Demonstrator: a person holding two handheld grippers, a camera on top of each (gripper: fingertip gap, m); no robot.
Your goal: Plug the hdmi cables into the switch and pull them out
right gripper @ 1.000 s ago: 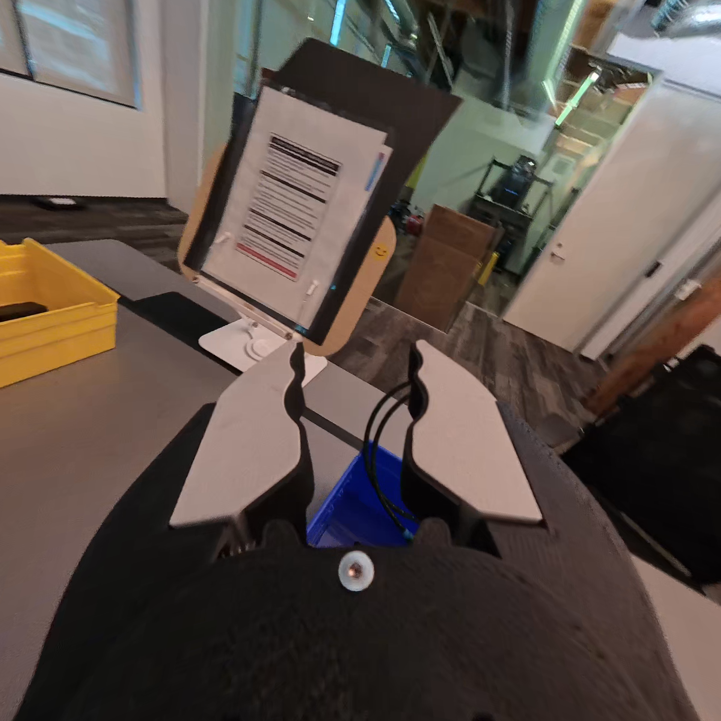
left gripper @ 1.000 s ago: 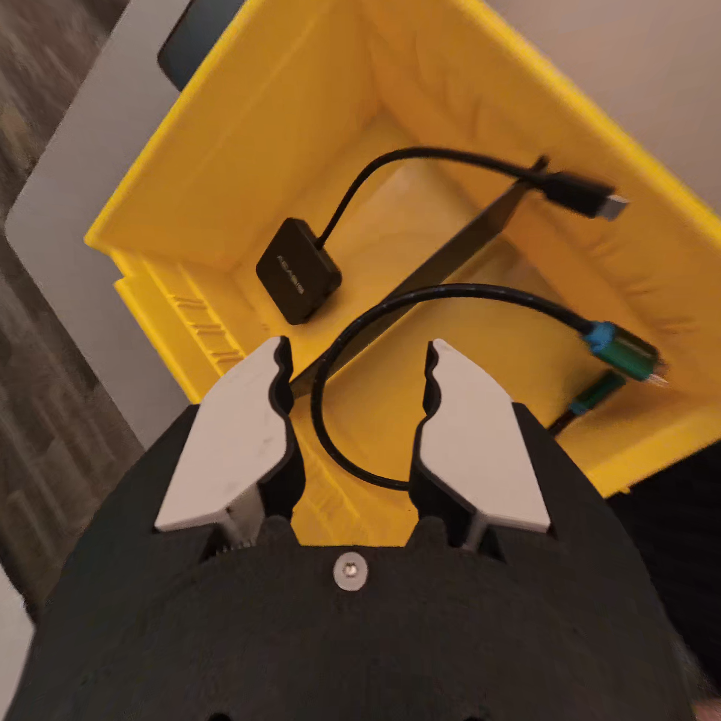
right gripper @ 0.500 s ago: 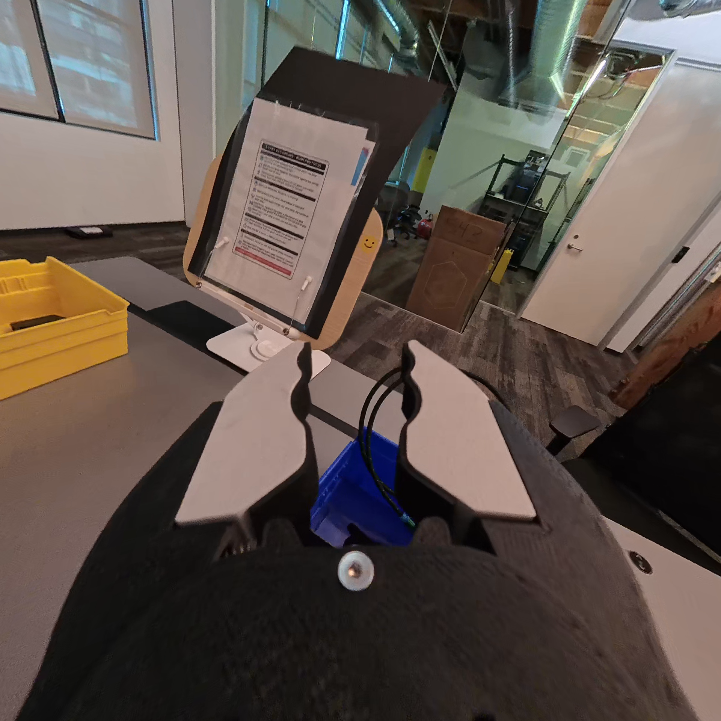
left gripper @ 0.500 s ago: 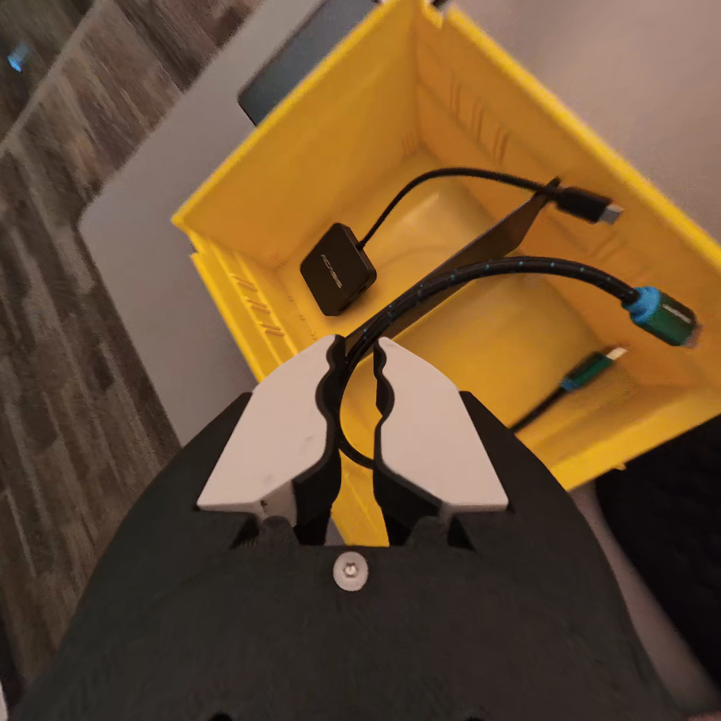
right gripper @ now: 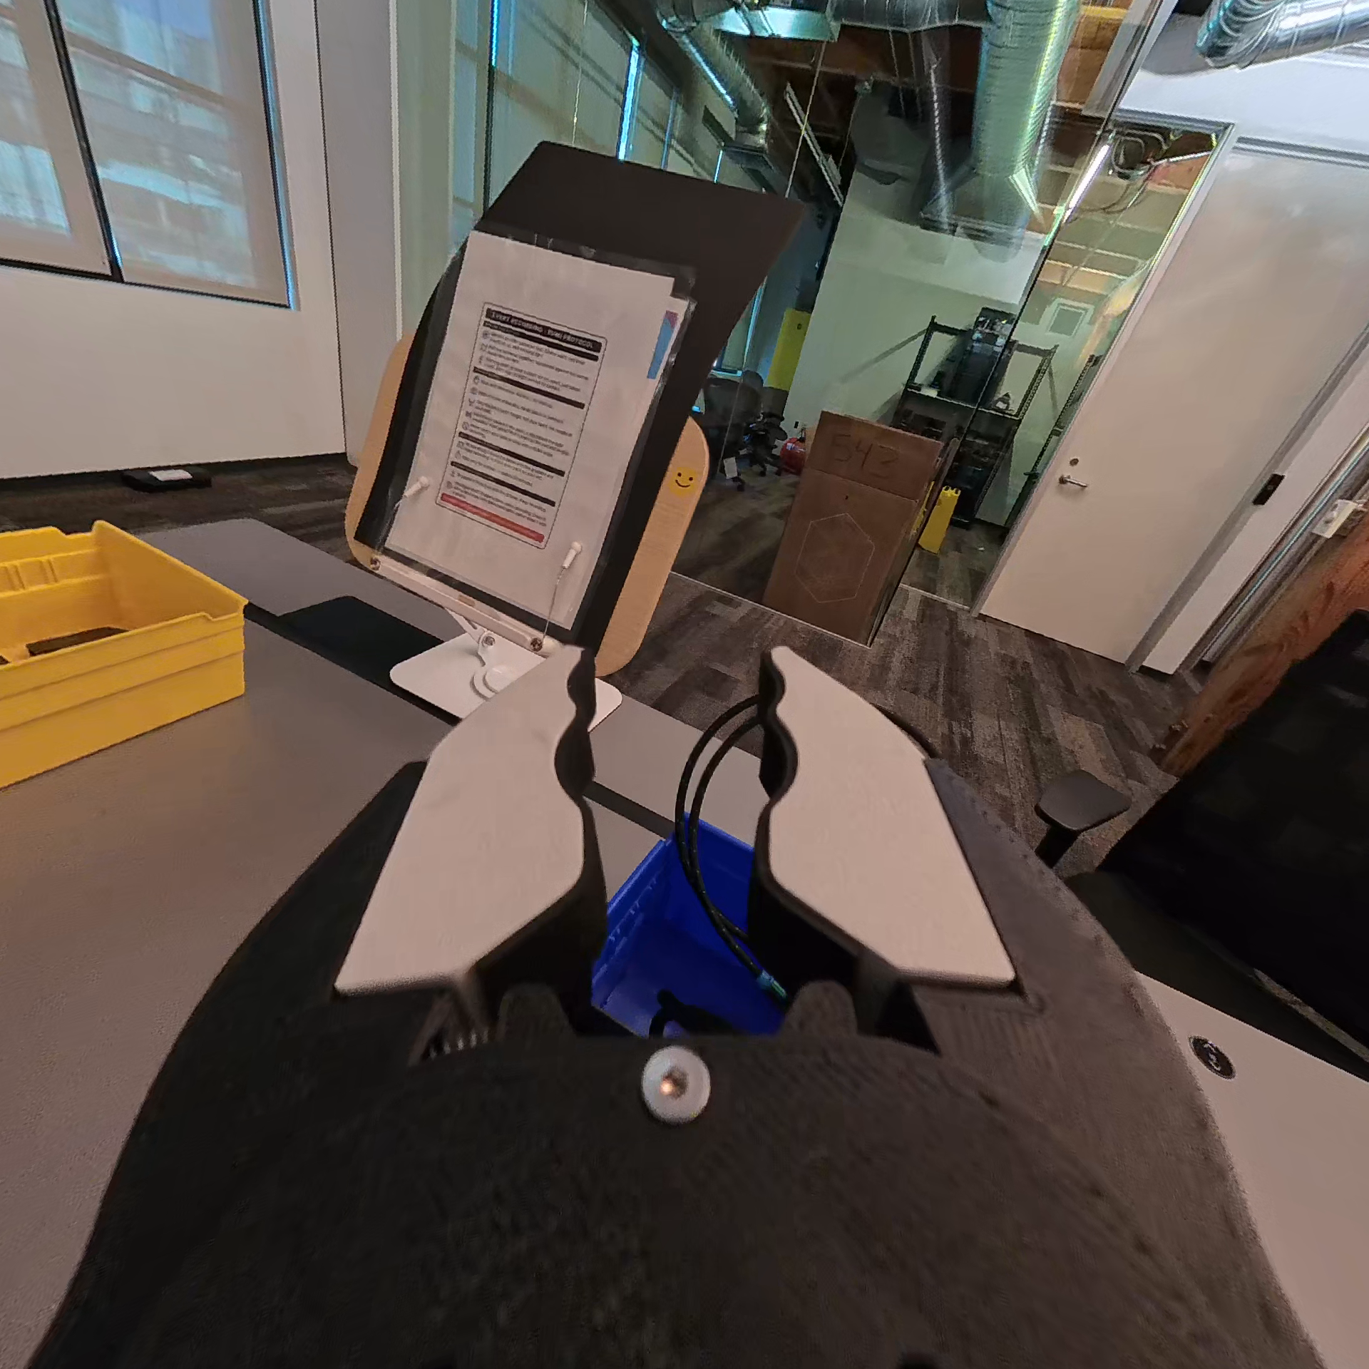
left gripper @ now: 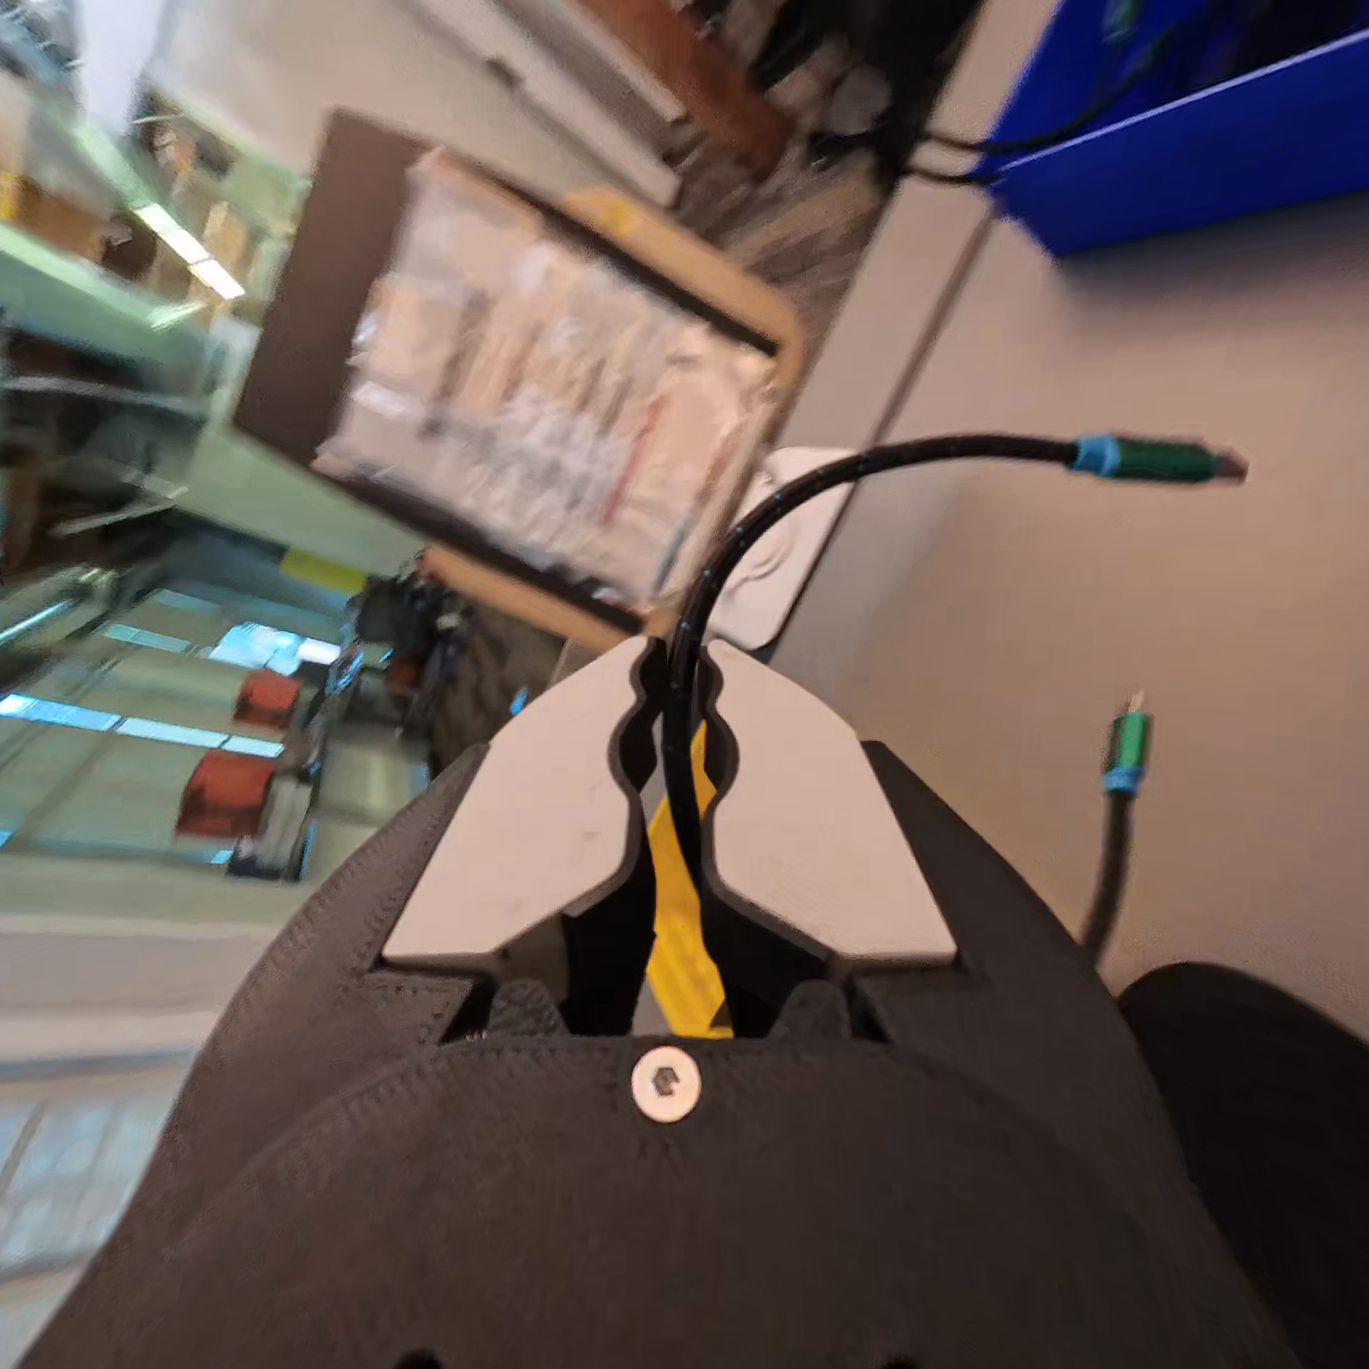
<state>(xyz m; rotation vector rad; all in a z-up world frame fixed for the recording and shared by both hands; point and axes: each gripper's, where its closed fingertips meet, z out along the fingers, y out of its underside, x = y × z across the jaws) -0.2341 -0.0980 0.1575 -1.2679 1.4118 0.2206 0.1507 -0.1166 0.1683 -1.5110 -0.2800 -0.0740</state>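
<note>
Left wrist view: heavy motion blur toward nine o'clock, dim warm light. Right wrist view: sharp, bright daylight from ten o'clock, edges bowed outward.

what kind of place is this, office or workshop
Probably an office-style lab room: a grey table with a yellow bin, a glass partition onto storage shelving, exposed ducts overhead.

document stand (right gripper: 518,459) between both bins

Left gripper (left gripper: 678,670): black textured printed body, two pale grey scalloped fingers (left gripper: 533,807), silver hex screw (left gripper: 665,1084) at lower centre. Right gripper (right gripper: 674,685): identical build, screw (right gripper: 674,1085) likewise.
</note>
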